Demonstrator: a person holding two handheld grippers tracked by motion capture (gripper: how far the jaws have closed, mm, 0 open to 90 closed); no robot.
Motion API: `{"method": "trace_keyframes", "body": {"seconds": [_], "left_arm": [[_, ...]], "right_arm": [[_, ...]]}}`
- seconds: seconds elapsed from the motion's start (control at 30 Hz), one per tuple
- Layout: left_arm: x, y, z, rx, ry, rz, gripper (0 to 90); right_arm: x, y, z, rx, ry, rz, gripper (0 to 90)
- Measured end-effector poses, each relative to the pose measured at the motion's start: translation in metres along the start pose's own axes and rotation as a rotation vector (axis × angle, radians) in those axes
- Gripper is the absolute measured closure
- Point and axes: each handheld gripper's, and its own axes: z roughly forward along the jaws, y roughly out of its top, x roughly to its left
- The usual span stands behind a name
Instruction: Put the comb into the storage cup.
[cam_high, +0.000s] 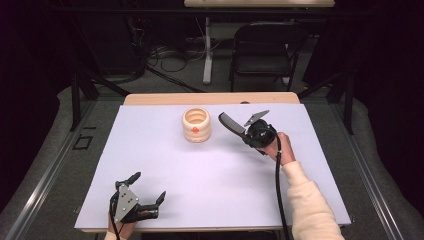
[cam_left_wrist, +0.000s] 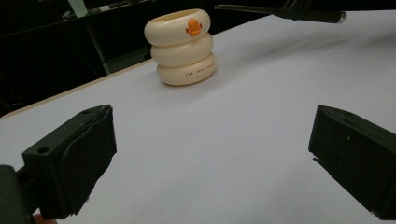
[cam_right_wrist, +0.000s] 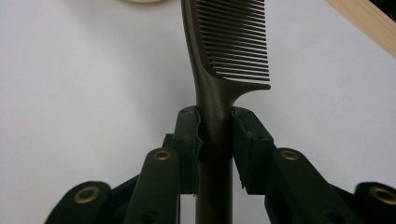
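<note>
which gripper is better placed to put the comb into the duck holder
Right. The right gripper already clamps the comb beside the duck holder; the left gripper is open at the near edge.

The bench (cam_high: 150, 165) is covered by a white sheet, with a strip of pale wood (cam_high: 210, 98) showing along its far edge. It stands on a grey floor (cam_high: 45, 160), where a small square (cam_high: 82, 142) is marked in dark tape at the left. Beyond the bench a black folding chair (cam_high: 262, 50) stands beside a white post (cam_high: 207, 50) that carries another pale tabletop (cam_high: 260, 3). Dark cables (cam_high: 170, 60) lie tangled on the floor near the post. Black metal legs (cam_high: 75, 95) rise at the left. Black curtains (cam_high: 385, 60) close off both sides, and the back of the room is dim.
</note>
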Motion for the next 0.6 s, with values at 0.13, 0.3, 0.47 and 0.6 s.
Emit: {"method": "trace_keyframes", "body": {"seconds": [0.13,0.3,0.47,0.6], "left_arm": [[-0.0003,0.0002,-0.0001,0.002,0.001,0.003,0.8],[-0.0008,0.0003,0.0003,-0.001,-0.001,0.002,0.9],[-0.0011,0.0002,0.0009,0.001,-0.001,0.004,0.9],[-0.0011,0.0003,0.0005,-0.002,0.0,0.003,0.9]], "right_arm": [[0.0003,0.001,-0.002,-0.028,-0.01,0.01,72.7],[0.0024,0.0032,-0.0036,-0.057,-0.025,0.013,72.6],[0.0042,0.0058,-0.0028,-0.087,-0.025,0.021,72.6],[0.0054,0.0086,-0.0024,-0.102,-0.026,0.022,72.6]]}}
